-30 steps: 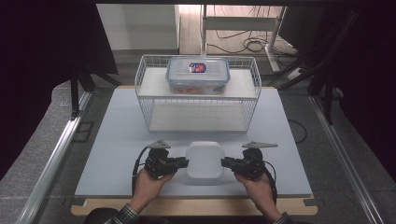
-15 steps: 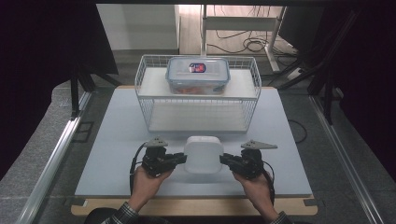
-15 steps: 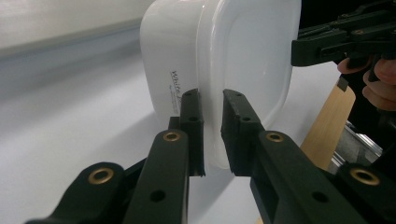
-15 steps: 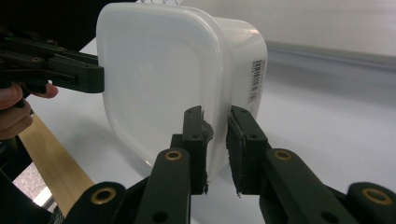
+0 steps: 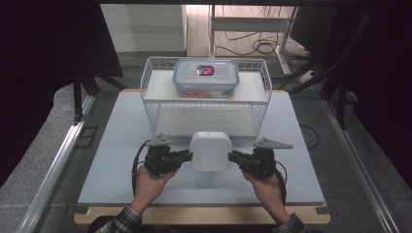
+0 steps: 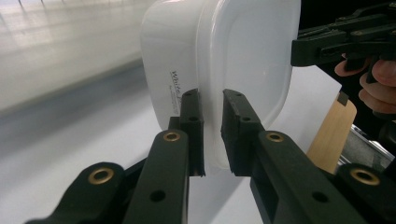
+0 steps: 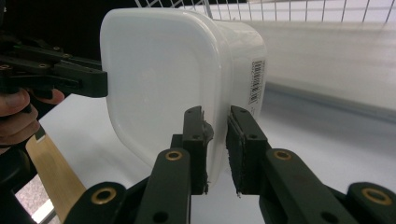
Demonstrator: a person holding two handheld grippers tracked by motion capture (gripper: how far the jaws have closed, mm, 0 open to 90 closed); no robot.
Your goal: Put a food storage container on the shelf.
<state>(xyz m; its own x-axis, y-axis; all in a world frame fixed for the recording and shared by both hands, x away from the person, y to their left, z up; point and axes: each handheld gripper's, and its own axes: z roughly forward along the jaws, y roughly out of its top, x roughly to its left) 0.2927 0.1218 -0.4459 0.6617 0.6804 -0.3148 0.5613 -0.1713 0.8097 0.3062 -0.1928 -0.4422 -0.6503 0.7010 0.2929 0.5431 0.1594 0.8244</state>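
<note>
A white plastic container (image 5: 210,150) with rounded corners is held off the pale table (image 5: 121,126) between both grippers. My left gripper (image 5: 187,156) is shut on the rim of its left side, and my right gripper (image 5: 233,156) is shut on the rim of its right side. In the left gripper view the two black jaws pinch the thin rim (image 6: 212,135), and the container (image 6: 243,60) stands beyond them with the right gripper (image 6: 299,51) at its far edge. The right gripper view has its jaws clamped on the rim (image 7: 215,140) of the container (image 7: 154,79), with the left gripper (image 7: 100,81) opposite.
A white wire basket (image 5: 145,82) stands at the back of the table, just beyond the held container. A clear lidded box (image 5: 206,77) with a blue-red label sits up in it. The table's wooden front edge (image 5: 194,216) runs below the person's hands.
The white container has risen off the table and shifted slightly toward the basket, carried by both grippers. The grips on its rim are unchanged.
</note>
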